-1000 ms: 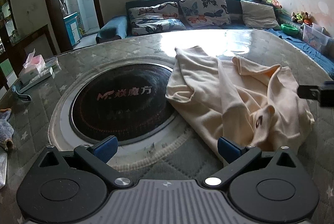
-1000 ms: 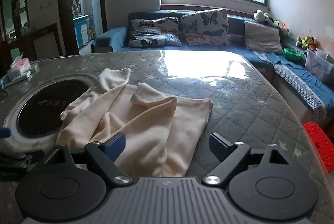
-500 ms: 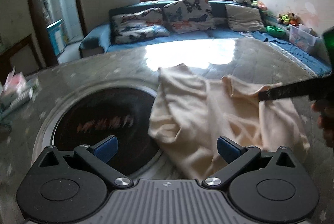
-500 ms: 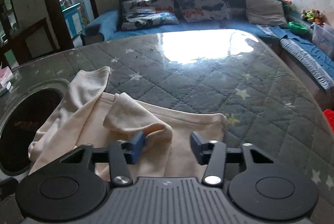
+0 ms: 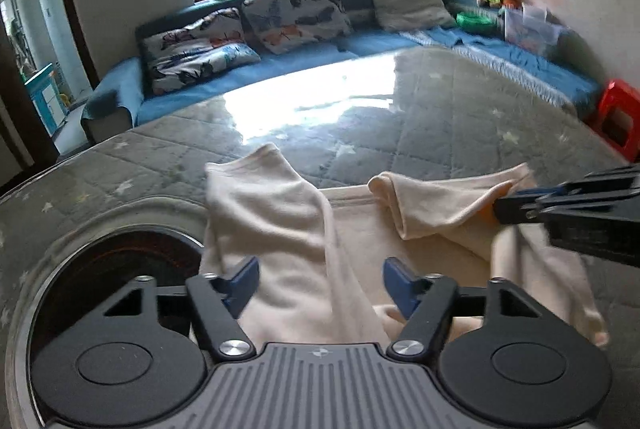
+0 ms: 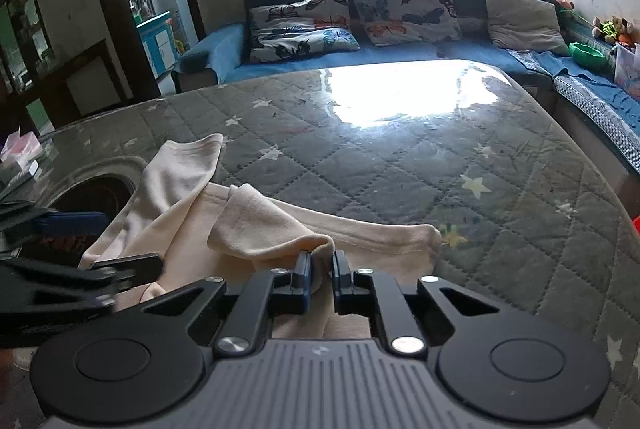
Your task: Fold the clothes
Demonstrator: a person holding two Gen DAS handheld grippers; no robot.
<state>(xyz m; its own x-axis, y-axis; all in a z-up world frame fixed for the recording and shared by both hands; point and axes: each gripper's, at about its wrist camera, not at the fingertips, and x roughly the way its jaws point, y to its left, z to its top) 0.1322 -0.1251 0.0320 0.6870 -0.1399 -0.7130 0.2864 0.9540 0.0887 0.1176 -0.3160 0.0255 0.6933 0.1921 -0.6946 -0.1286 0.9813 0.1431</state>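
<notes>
A cream garment (image 5: 316, 229) lies crumpled on the grey quilted table (image 5: 440, 117), with one sleeve (image 5: 264, 197) stretched away from me. My left gripper (image 5: 320, 279) is open, its blue pads either side of that sleeve, low over the cloth. My right gripper (image 6: 321, 269) is shut on a raised fold of the garment (image 6: 280, 229). It also shows in the left wrist view (image 5: 516, 207) at the right, pinching the other sleeve's edge. The left gripper shows in the right wrist view (image 6: 80, 225) at the far left.
A round black glass hob (image 5: 100, 269) is set in the table at the left, partly under the garment. A blue sofa with butterfly cushions (image 6: 400, 5) runs behind and to the right. A red stool (image 5: 616, 113) stands at the right. A tissue box (image 6: 20, 145) sits far left.
My right gripper has closed on a fold of the garment. My left gripper has moved forward and right over the long sleeve, jaws narrowed but still open.
</notes>
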